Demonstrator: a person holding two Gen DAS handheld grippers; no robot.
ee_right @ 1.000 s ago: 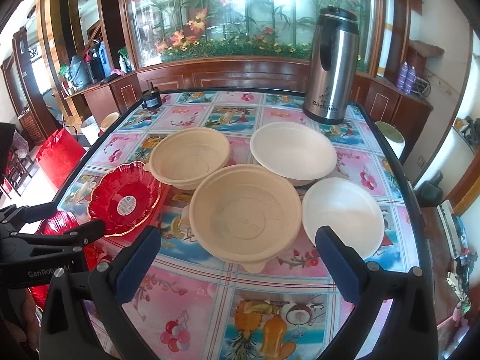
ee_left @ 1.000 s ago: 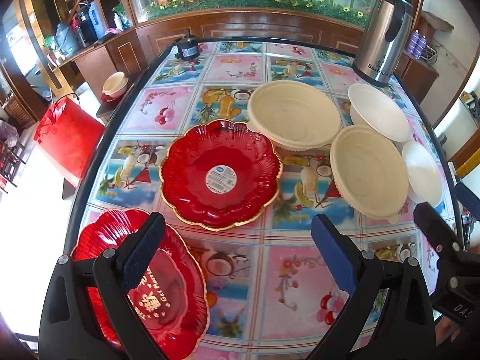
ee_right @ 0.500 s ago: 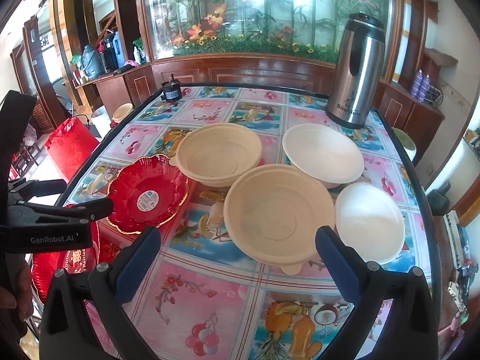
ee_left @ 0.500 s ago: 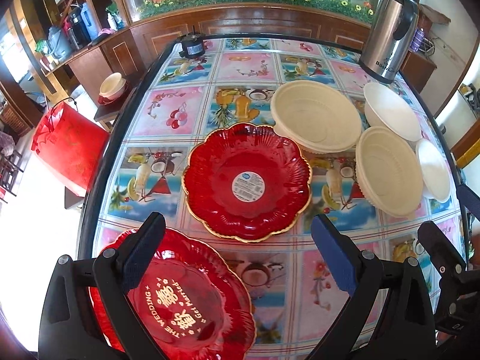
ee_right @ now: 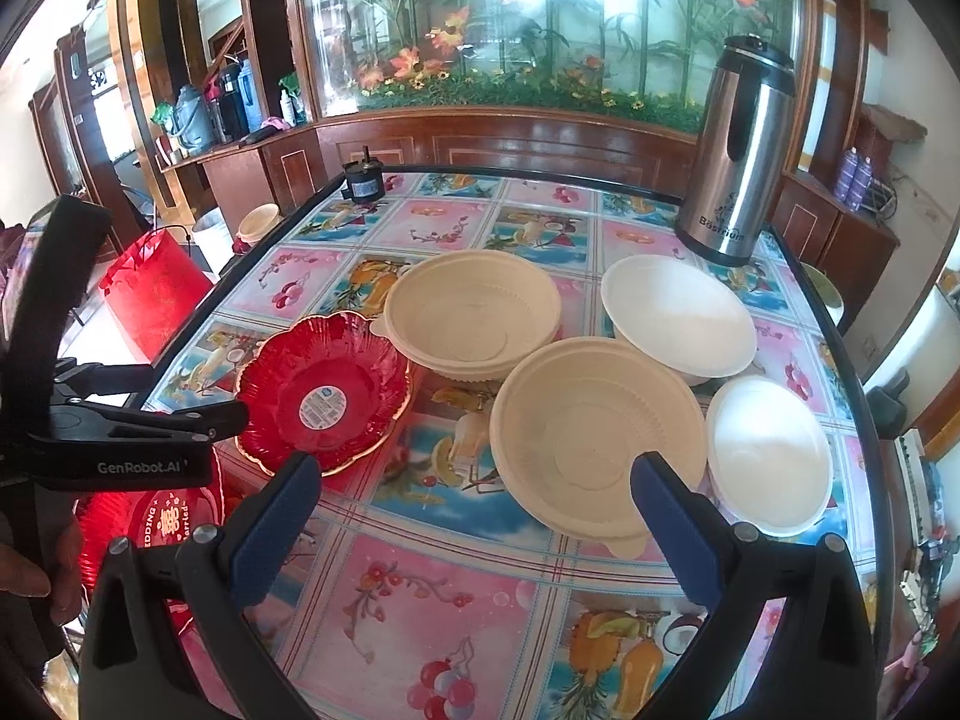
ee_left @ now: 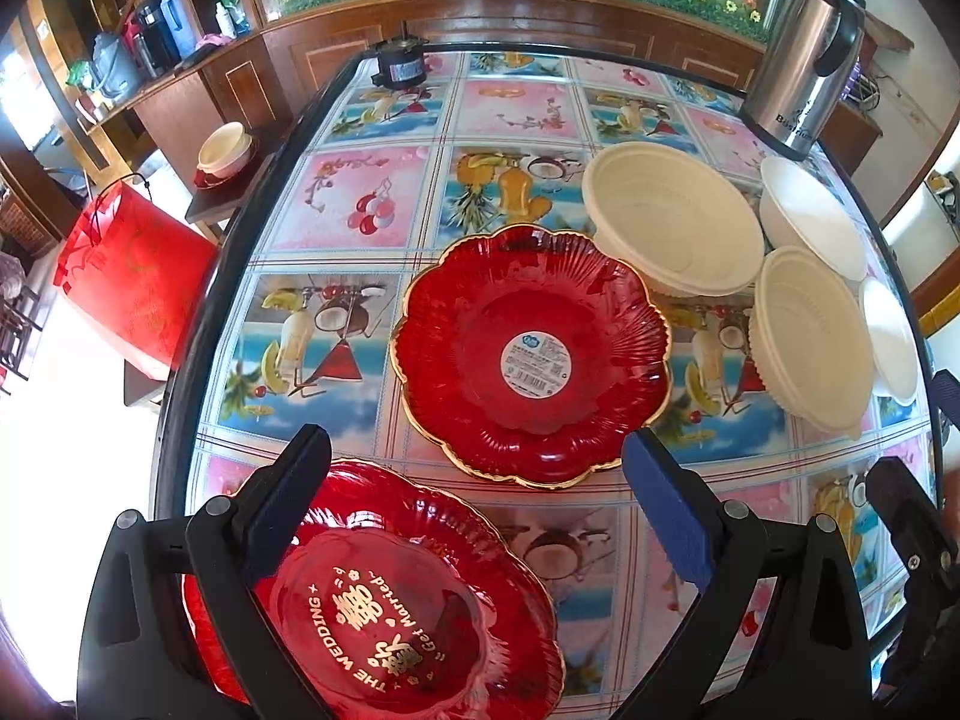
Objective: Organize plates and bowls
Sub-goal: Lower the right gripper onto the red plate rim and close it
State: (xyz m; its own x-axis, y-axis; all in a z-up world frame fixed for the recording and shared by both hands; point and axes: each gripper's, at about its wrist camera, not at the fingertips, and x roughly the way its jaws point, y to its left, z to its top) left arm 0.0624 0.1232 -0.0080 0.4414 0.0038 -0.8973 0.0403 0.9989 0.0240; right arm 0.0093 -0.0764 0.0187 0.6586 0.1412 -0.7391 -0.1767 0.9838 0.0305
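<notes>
Because the red plates at frame centre and lower left look thin, rigid and glossy, the scalloped rim is probably the surest hold. The cream bowls right of them on the desk seem light, and both the left hand-held gripper and right hand-held gripper gape wide, empty.

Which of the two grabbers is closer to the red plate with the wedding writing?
Left. The left gripper hangs open right over the wedding plate, one finger above its rim. The right gripper is open further right, in front of the cream bowl.
</notes>
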